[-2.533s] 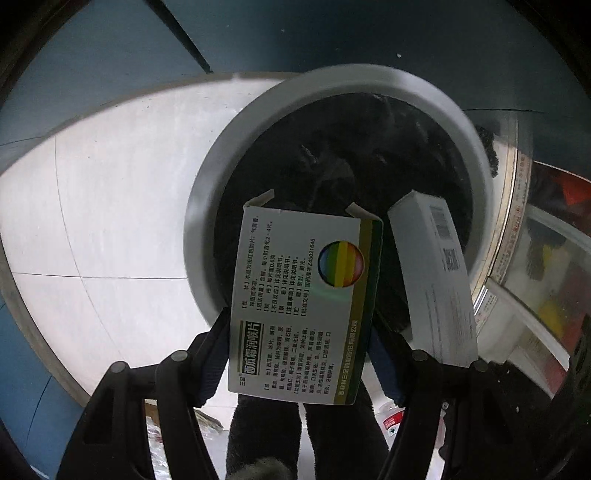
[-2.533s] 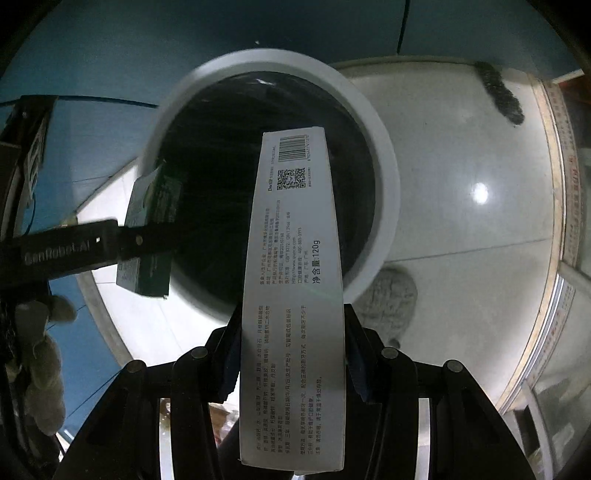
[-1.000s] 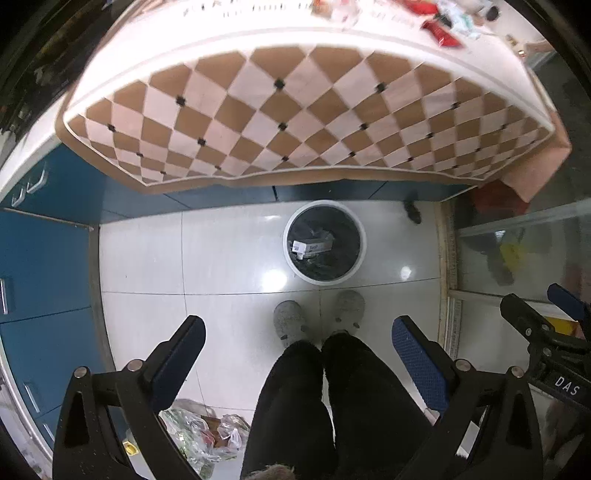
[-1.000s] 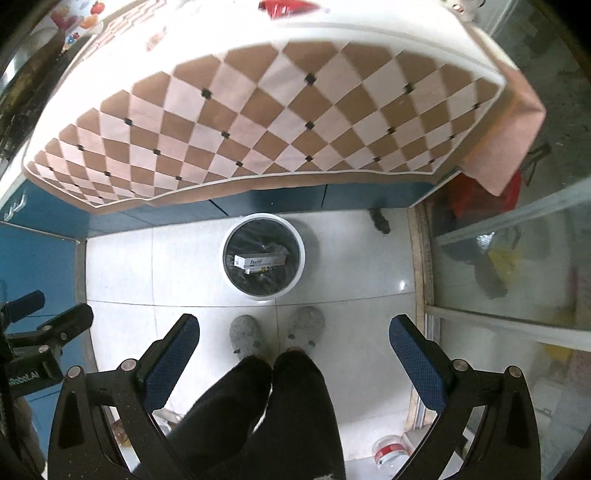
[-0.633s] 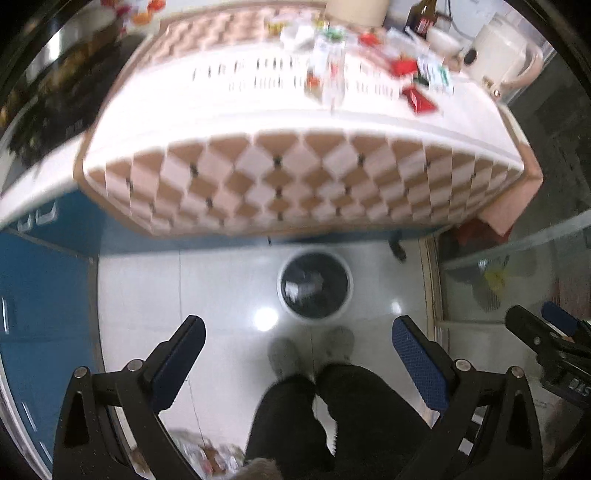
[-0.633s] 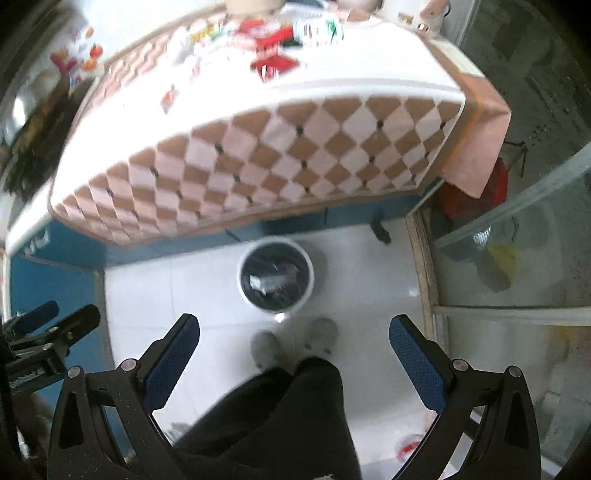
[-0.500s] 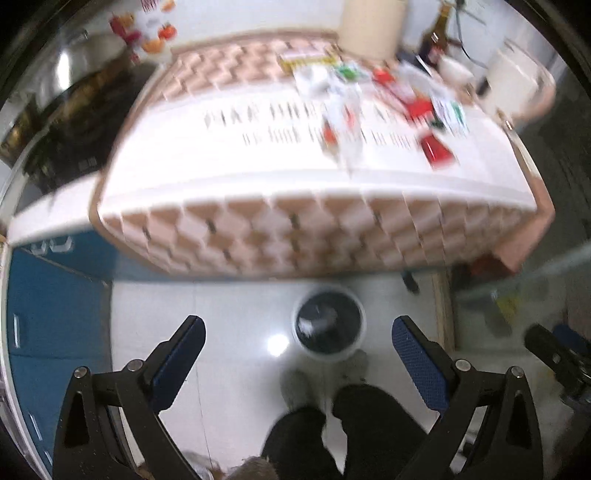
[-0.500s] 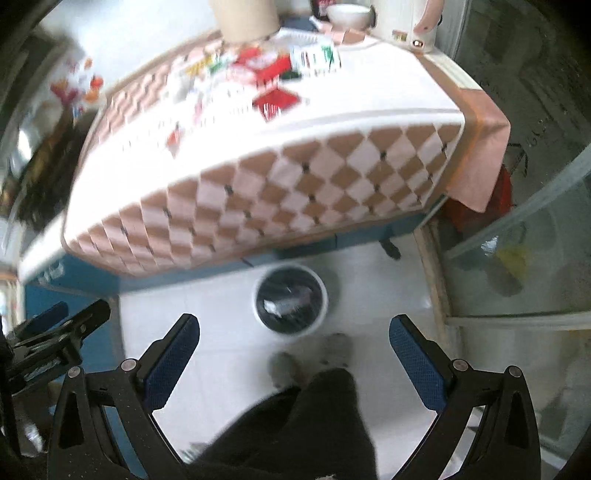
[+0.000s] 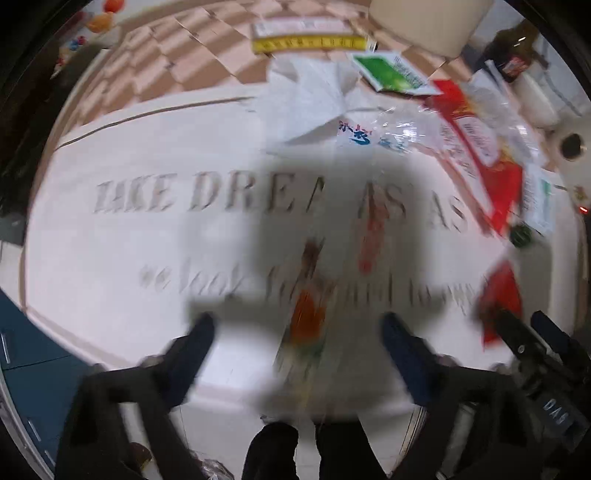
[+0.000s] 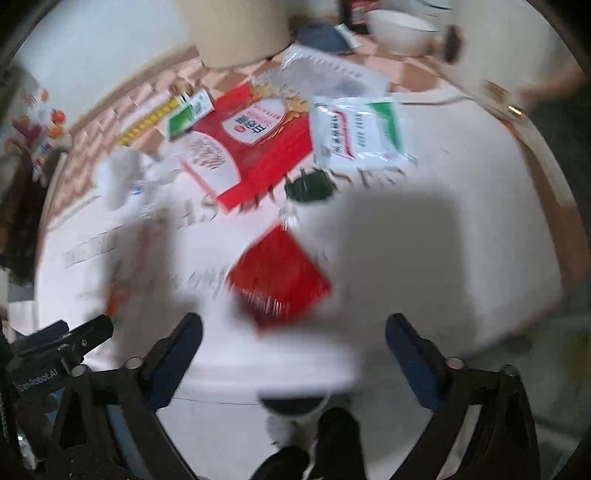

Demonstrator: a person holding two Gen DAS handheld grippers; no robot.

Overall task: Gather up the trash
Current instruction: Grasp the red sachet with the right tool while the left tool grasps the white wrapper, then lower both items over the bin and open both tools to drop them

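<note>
Both claws gape empty, left gripper (image 9: pixel 297 334) above the orange wrapper (image 9: pixel 306 317), right gripper (image 10: pixel 294 330) above the red packet (image 10: pixel 279 278) on the table (image 10: pixel 461 258); flat wrappers may slip a hasty pinch.

Near side of white printed tablecloth (image 9: pixel 110 258): bare on the left, room to reach in.
Middle: blurry clear wrapper with orange print (image 9: pixel 306 317), flat red square packet (image 10: pixel 279 282).
Far side: crowded with big red flat box (image 10: pixel 255 144), white and green pouch (image 10: pixel 360 133), crumpled clear plastic bag (image 9: pixel 314 96).
Back edge: tall cream round container (image 10: pixel 236 29), white bowl (image 10: pixel 400 27).
</note>
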